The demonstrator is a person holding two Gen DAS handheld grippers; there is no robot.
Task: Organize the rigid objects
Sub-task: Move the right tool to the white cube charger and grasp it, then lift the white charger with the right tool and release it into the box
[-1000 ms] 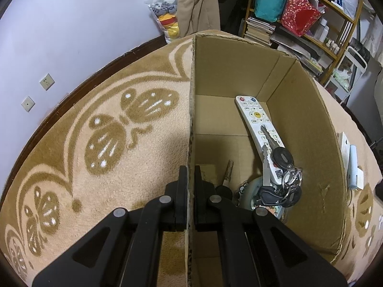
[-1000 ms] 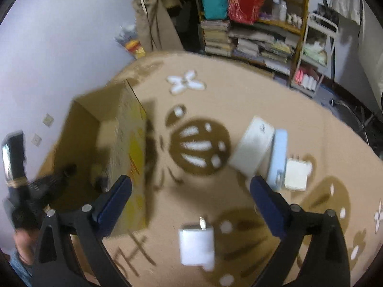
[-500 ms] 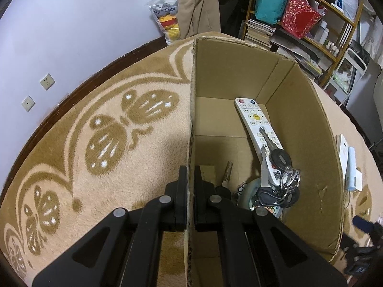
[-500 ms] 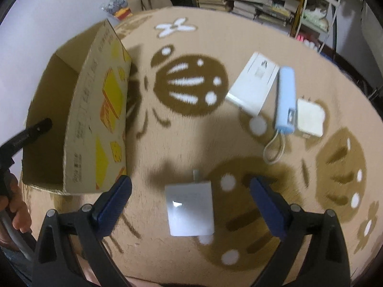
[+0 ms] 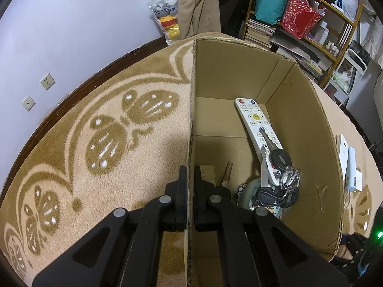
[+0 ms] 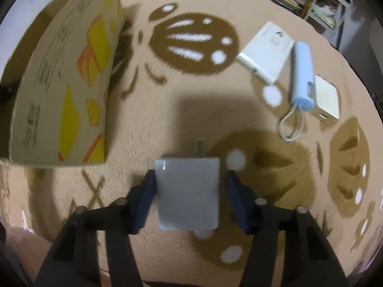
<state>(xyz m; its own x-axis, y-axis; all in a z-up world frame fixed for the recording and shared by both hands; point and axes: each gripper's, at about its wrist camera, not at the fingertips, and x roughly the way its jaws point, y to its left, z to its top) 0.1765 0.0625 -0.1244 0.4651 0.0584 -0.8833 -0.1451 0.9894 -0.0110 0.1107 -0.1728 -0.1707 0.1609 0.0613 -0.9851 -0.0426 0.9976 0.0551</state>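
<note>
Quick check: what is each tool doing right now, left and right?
Left tool: shut on the cardboard box wall.
Right tool: open, jaws just closing around the white charger.

- Beige pile carpet with brown butterfly motifs (image 5: 112, 131), underfoot across my whole view.
- Pale lilac wall (image 5: 71, 24), carrying two square wall sockets (image 5: 47, 81).
- Wooden shelving unit (image 5: 335, 35), where I note a teal bag (image 5: 270, 2), a red patterned gift bag (image 5: 299, 16) and stacked books (image 5: 258, 30).
- Clear bag of plush toys (image 5: 167, 19), beside a hanging beige coat (image 5: 199, 4).
</note>
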